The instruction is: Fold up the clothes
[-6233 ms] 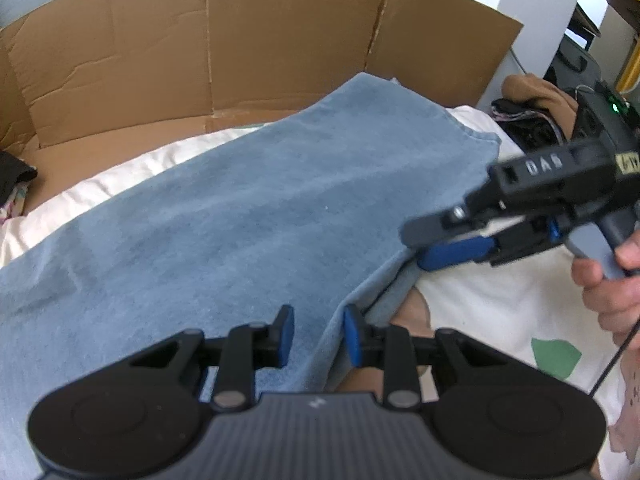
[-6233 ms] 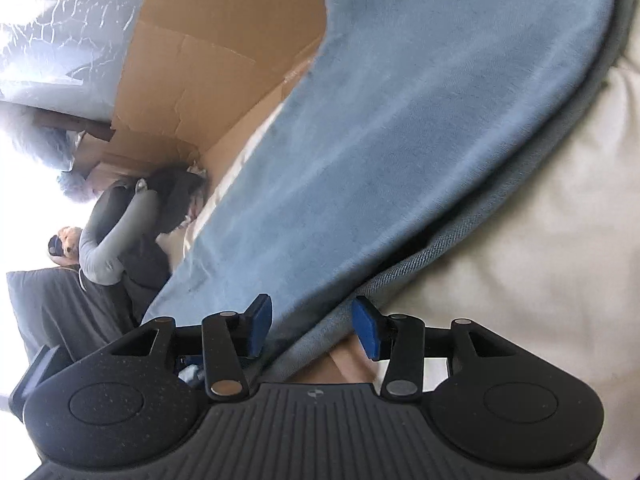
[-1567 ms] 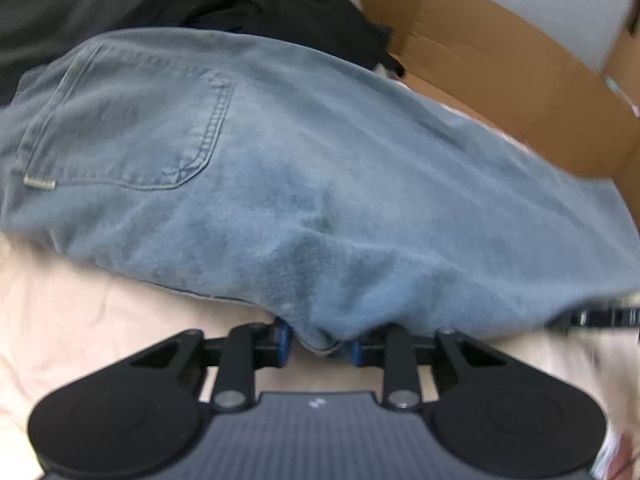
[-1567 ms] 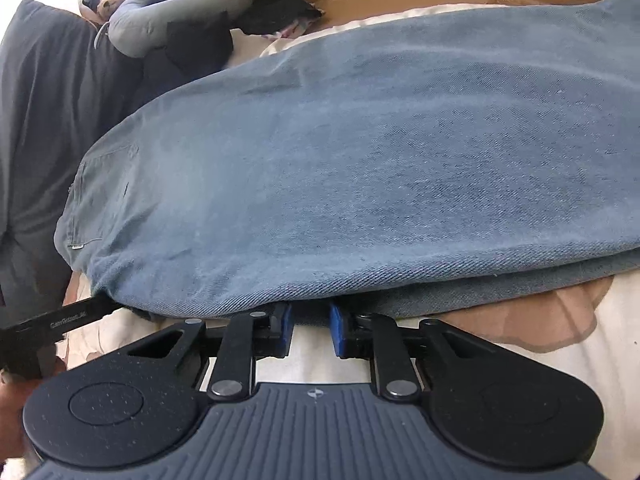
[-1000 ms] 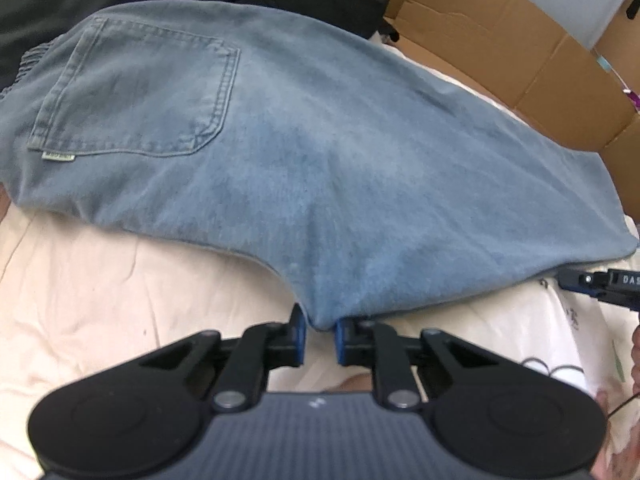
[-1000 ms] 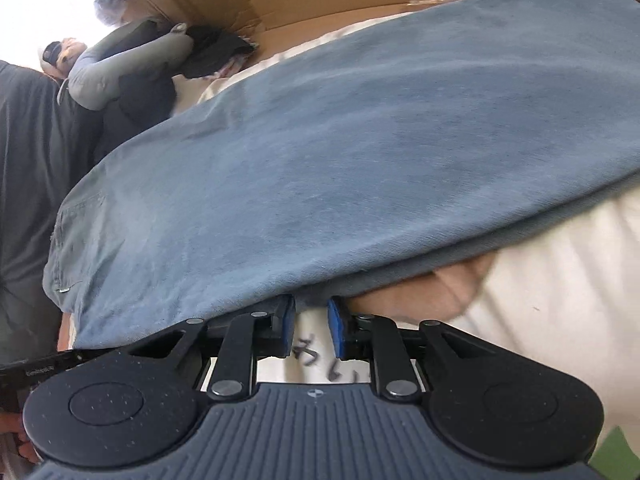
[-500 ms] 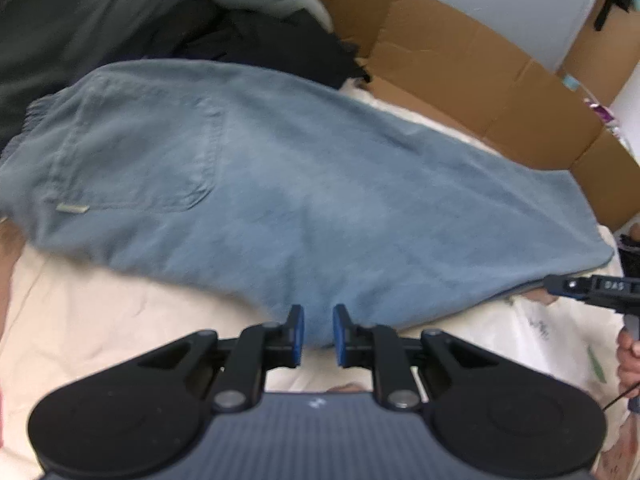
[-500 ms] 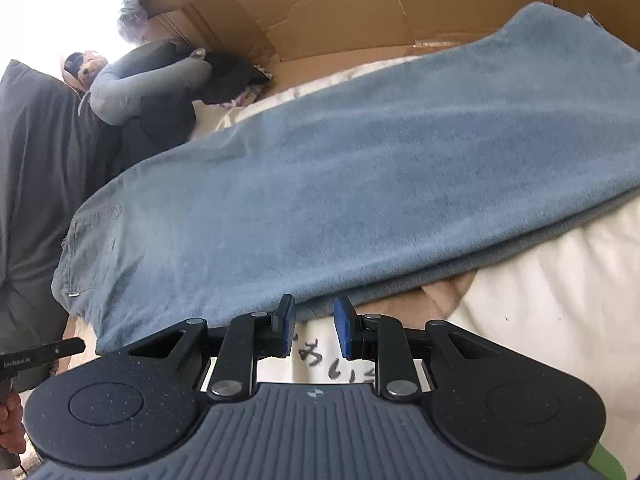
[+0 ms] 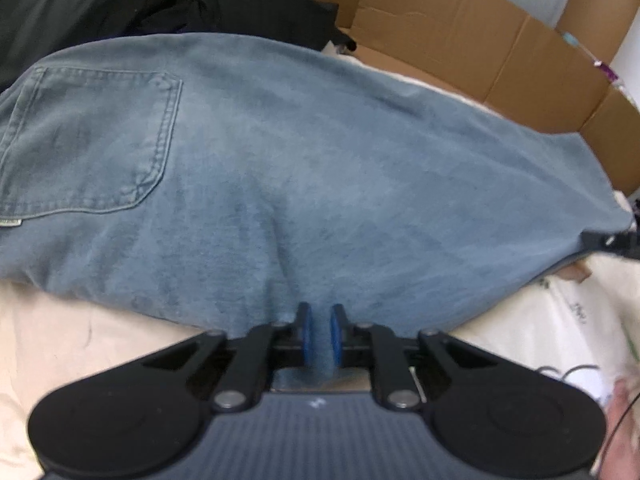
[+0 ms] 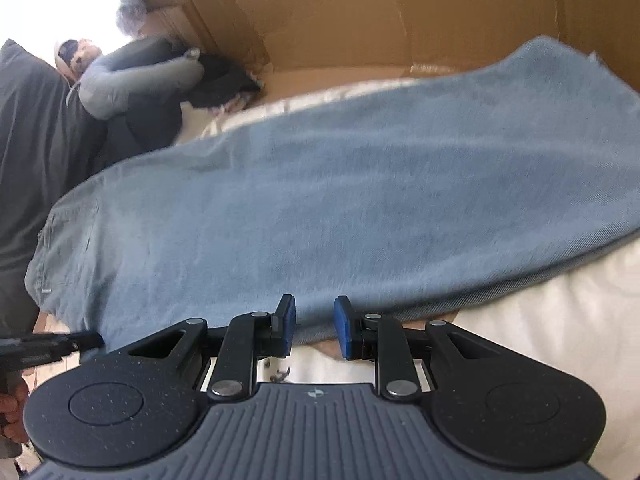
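Note:
Light-blue jeans [image 9: 320, 180] lie folded lengthwise on a cream sheet [image 9: 80, 340], back pocket [image 9: 92, 144] up at the left. My left gripper [image 9: 319, 332] is shut on a small pinch of denim at the jeans' near edge, around the crotch. The right gripper [image 9: 612, 242] shows as a dark tip at the leg end. In the right wrist view the jeans [image 10: 360, 208] stretch across the frame. My right gripper [image 10: 315, 328] stands open just short of their near edge, nothing pressed between its pads. The left gripper [image 10: 52, 346] shows at the far left, by the waist end.
Brown cardboard walls [image 9: 460, 40] rise behind the bed, also seen as cardboard [image 10: 400, 12] in the right wrist view. Dark clothes [image 9: 240, 4] are piled beyond the waistband. A grey neck pillow [image 10: 136, 76] and a dark cushion [image 10: 36, 128] lie at the left.
My left gripper has dropped onto the jeans' near edge and closed on a pinch of denim. The right gripper has lifted a little and still holds nothing.

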